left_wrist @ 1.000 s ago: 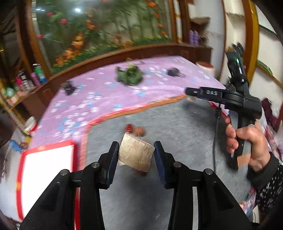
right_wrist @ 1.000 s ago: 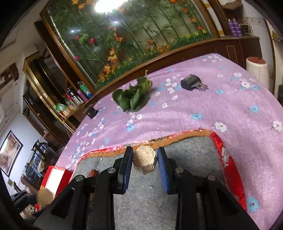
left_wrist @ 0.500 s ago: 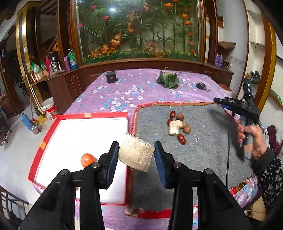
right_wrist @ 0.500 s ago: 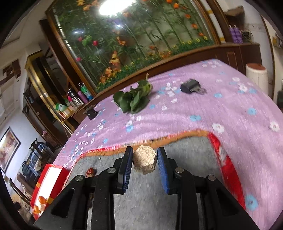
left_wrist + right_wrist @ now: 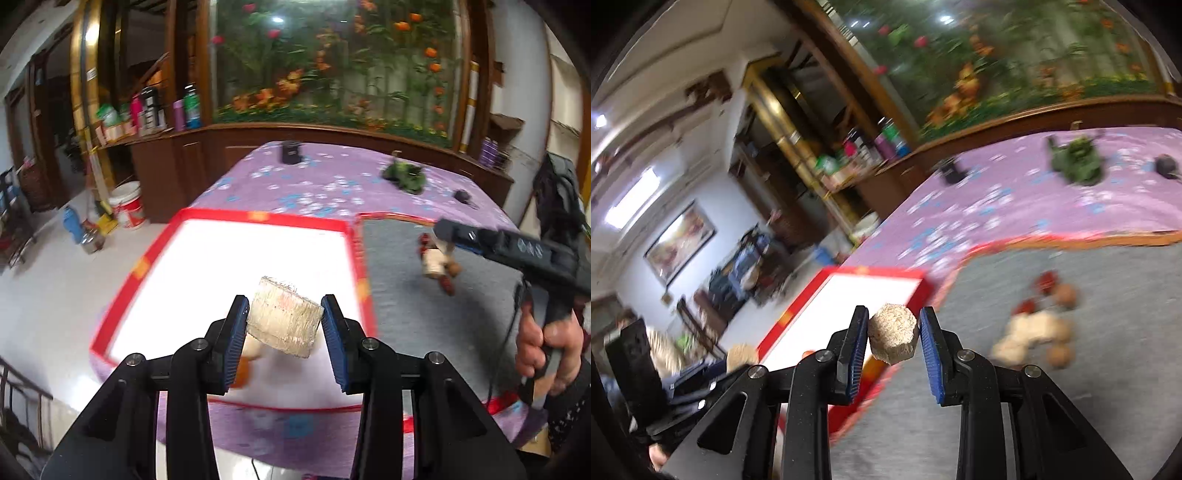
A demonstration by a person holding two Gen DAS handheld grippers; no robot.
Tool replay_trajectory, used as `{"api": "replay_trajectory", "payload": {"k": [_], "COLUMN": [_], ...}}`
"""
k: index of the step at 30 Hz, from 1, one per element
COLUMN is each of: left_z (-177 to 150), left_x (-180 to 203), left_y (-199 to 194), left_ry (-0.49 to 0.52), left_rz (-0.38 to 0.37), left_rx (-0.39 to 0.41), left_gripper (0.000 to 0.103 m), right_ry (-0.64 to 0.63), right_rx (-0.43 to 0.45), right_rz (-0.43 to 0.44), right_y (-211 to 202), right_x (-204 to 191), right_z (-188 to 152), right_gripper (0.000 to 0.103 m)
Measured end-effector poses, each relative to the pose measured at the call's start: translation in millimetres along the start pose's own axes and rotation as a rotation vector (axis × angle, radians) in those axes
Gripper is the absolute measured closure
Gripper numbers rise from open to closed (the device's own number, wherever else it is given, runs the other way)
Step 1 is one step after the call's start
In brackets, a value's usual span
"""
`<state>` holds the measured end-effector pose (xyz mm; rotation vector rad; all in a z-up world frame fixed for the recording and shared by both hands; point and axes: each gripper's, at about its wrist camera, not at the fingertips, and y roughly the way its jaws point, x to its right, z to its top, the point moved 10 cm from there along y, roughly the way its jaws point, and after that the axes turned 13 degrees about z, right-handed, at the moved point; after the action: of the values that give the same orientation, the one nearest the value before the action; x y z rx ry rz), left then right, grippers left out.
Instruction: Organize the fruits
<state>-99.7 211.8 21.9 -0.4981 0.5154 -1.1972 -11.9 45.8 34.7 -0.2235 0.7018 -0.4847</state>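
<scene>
My left gripper (image 5: 284,328) is shut on a pale fibrous cylinder piece (image 5: 283,322) and holds it above the near part of the white, red-rimmed tray (image 5: 258,218). An orange fruit (image 5: 242,373) shows partly behind the left finger. My right gripper (image 5: 893,338) is shut on a small tan hexagonal piece (image 5: 893,336) above the grey mat (image 5: 1089,406), near the tray's edge (image 5: 849,273). A pile of red and brown fruits and pale pieces (image 5: 1039,325) lies on the mat; it also shows in the left wrist view (image 5: 439,264).
The table has a purple flowered cloth (image 5: 325,184) with green leaves (image 5: 404,177) and small black objects (image 5: 291,153) at the back. The right-hand tool and hand (image 5: 546,332) are at the right in the left wrist view. A bucket (image 5: 127,206) stands on the floor at the left.
My left gripper has swung left with its piece, from over the mat to over the white tray. My right gripper has swung left too, and now looks at the tray and fruit pile.
</scene>
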Motion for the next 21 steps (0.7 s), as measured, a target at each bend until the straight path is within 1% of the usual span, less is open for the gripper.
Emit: {"api": "replay_trajectory", "payload": {"k": [1, 4, 7, 10, 13, 17, 21], "left_z": [-2.2, -4.2, -4.0, -5.4, -5.8, -5.8, -3.7], "left_x": [-12.5, -34.1, -44.4, -44.8, -45.9, -49.1, -46.4], "left_y": [5.1, 18.2, 26.3, 32.3, 39.1, 43.9, 44.6], "left_ry": [-0.011, -0.033, -0.059, -0.052, -0.046, -0.057, -0.052], "left_rz": [0.021, 0.06, 0.054, 0.047, 0.039, 0.033, 0.016], "left_rx": [-0.008, -0.023, -0.029, -0.033, -0.038, -0.05, -0.046], "left_gripper": [0.065, 0.065, 0.065, 0.065, 0.065, 0.065, 0.065], "right_ry": [-0.016, -0.054, -0.079, -0.109, -0.123, -0.113, -0.104], "right_rx": [-0.03, -0.093, -0.141, -0.181, -0.2, -0.191, -0.195], "right_rz": [0.018, 0.037, 0.027, 0.031, 0.03, 0.02, 0.015], "right_y": [11.7, 39.6, 62.6, 79.8, 92.7, 103.0, 107.8], "right_x": [-11.0, -30.2, -43.6, -56.2, -63.6, -61.1, -59.2], "right_z": [-6.7, -20.6, -36.4, -50.1, -57.1, -57.1, -59.3], "right_gripper": [0.074, 0.075, 0.075, 0.075, 0.075, 0.075, 0.075]}}
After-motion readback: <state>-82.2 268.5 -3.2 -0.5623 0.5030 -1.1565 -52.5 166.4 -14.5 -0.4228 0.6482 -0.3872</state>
